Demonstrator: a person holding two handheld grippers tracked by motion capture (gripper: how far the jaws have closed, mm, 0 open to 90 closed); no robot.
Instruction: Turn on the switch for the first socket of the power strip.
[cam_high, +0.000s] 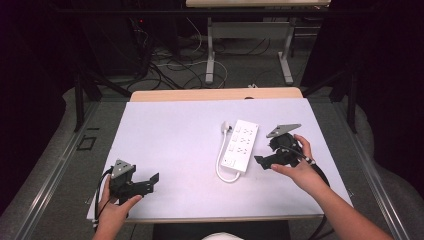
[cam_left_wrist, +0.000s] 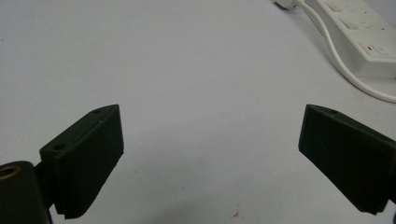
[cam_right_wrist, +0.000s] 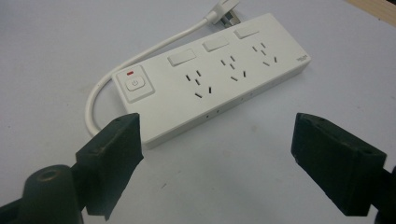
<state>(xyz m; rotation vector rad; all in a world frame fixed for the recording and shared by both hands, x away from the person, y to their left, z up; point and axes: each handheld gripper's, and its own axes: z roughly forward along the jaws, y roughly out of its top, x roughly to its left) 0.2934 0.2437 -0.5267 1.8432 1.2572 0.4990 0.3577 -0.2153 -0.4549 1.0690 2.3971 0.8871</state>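
The tabletop (cam_high: 175, 135) under me is smooth, matte and pale. On its right half lies the power strip (cam_high: 241, 144), a long white box of hard, glossy plastic; I judge it light, rigid and a little slippery, best taken across its narrow width near the middle. Its cord (cam_right_wrist: 100, 88) loops out, rubbery and bendable, ending at the plug (cam_right_wrist: 227, 10). My right gripper (cam_right_wrist: 215, 154) hangs just beside the strip, jaws spread and empty. My left gripper (cam_left_wrist: 210, 158) sits well apart, jaws likewise released.

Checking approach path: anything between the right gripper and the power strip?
Nothing: bare white tabletop between right gripper and power strip, per right gripper view.
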